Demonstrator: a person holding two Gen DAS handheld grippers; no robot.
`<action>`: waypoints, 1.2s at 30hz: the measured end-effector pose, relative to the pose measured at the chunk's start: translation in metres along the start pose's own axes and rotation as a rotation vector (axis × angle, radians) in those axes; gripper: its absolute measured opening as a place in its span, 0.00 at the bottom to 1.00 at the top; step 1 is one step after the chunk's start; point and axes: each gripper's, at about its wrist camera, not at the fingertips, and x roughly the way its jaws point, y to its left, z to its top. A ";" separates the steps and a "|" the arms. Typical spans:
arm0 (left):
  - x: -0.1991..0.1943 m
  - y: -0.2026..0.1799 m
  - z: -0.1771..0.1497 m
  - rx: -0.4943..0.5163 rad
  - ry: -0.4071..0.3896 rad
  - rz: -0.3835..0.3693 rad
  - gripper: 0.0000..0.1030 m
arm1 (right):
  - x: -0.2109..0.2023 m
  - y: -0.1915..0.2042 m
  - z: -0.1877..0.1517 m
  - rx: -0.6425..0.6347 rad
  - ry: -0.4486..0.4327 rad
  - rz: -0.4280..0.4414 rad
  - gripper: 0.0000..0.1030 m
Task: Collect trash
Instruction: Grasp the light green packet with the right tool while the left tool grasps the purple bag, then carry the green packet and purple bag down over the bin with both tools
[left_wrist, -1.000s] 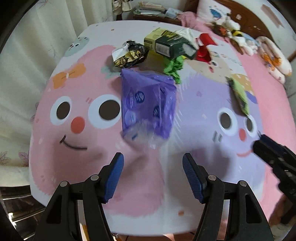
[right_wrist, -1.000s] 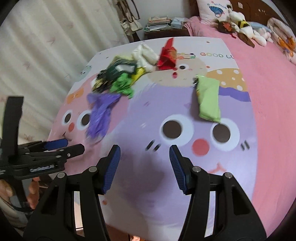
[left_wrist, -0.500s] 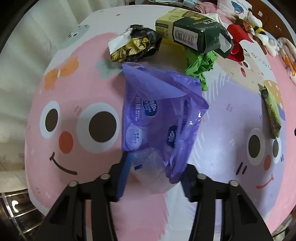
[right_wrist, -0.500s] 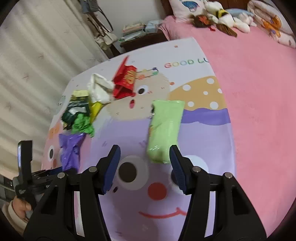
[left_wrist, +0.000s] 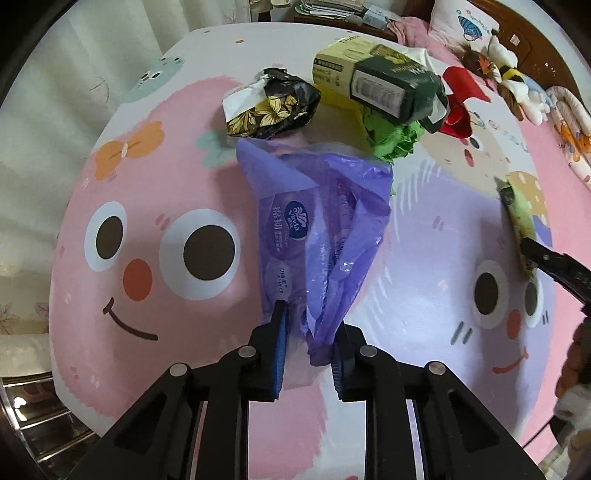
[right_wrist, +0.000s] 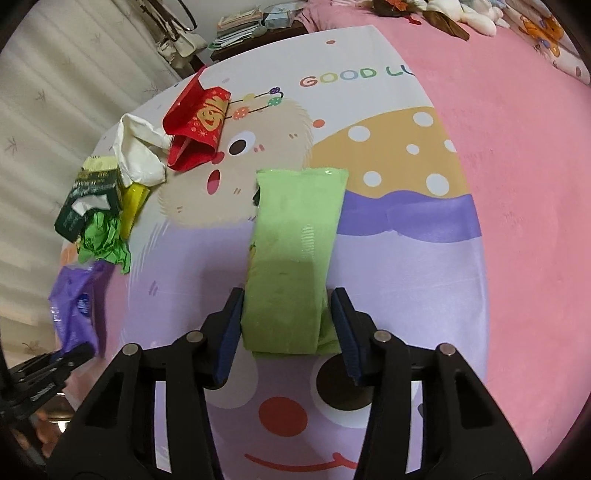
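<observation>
- The left gripper had its blue fingers pinched in on the near end of the purple plastic bag.
- The purple plastic bag lay on the worktop, which had a cloth with cartoon faces on it.
- Just past the bag sat a black flowery wrapper, a crumpled green paper and a dark green box.
- The right gripper had its fingers on each side of the light green packet. The left finger touched the packet. I cannot tell if the right one pressed on it.
- The light green packet lay flat on the purple part of the cloth.
- A red packet and a white crumpled bag lay farther off to the left.
- A pink bed was beside the worktop.
</observation>
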 end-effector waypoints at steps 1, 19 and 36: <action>-0.002 0.000 -0.002 -0.001 -0.001 -0.004 0.19 | 0.000 0.001 0.000 -0.002 -0.004 -0.001 0.41; -0.065 0.032 -0.066 0.059 -0.045 -0.045 0.19 | -0.046 0.056 -0.051 -0.070 -0.006 0.156 0.15; -0.137 0.119 -0.173 0.231 -0.142 -0.106 0.19 | -0.108 0.152 -0.205 -0.073 -0.068 0.132 0.15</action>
